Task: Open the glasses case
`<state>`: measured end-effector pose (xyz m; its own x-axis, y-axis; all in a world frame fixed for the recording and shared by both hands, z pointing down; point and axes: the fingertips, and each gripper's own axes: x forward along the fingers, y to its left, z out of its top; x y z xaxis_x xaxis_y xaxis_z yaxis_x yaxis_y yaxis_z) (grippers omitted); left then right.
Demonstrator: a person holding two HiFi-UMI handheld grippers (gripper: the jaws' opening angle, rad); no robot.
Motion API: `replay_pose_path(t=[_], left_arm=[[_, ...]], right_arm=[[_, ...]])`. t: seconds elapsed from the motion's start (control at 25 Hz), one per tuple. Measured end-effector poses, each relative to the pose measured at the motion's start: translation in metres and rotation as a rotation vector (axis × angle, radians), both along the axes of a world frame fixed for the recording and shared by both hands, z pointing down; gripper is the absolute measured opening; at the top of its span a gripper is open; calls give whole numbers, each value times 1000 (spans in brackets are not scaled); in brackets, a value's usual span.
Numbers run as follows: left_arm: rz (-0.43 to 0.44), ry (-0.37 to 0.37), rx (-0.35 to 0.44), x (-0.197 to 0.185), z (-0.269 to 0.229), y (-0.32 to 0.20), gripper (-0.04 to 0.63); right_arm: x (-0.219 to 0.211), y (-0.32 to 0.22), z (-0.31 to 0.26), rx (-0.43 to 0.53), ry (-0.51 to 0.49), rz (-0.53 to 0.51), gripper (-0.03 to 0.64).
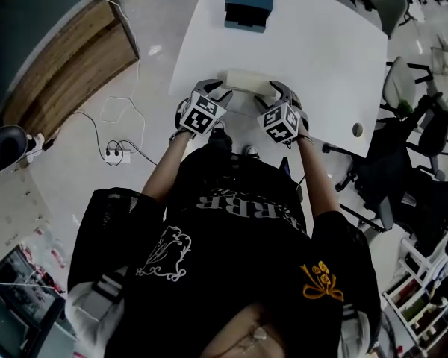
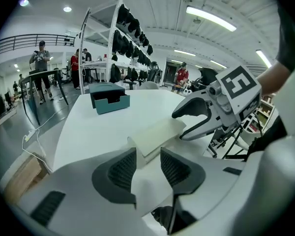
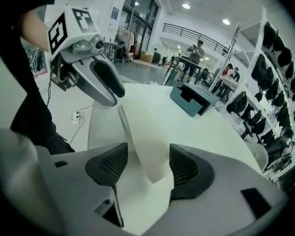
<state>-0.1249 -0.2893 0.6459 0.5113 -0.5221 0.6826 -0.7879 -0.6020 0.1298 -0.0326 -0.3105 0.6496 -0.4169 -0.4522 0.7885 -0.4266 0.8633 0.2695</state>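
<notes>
Jaws on both sides are wide open, gripping nothing yet. Your left gripper [image 2: 148,155] and right gripper [image 3: 148,152] each line up on one end of the cream glasses case [image 1: 246,82] at the counter's [image 1: 313,43] near edge. I'd pin the base with one and pry the lid seam with the other.

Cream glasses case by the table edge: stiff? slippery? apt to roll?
Probably rigid: the glasses case keeps flat faces and crisp edges. Flat-bottomed, so unlikely to roll. Its smooth shell on the glossy table may slide, and it lies near the edge.
</notes>
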Motion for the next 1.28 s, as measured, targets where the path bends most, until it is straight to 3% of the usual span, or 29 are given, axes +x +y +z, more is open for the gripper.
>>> replay_pose_path(t=[0.16, 0.36, 0.64, 1.0, 1.28], left_arm=[[37, -42, 2, 1, 12, -6, 150], [77, -104, -1, 7, 25, -9, 150], [35, -15, -31, 6, 32, -11, 150], [46, -41, -25, 6, 33, -9, 149], [56, -73, -14, 6, 35, -7, 149]], right_arm=[[1, -2, 0, 43, 22, -6, 228], [0, -3, 0, 44, 16, 0, 228], [2, -4, 0, 4, 24, 20, 221], [-1, -17, -22, 3, -4, 12, 200], [-12, -58, -42, 96, -45, 100, 70]])
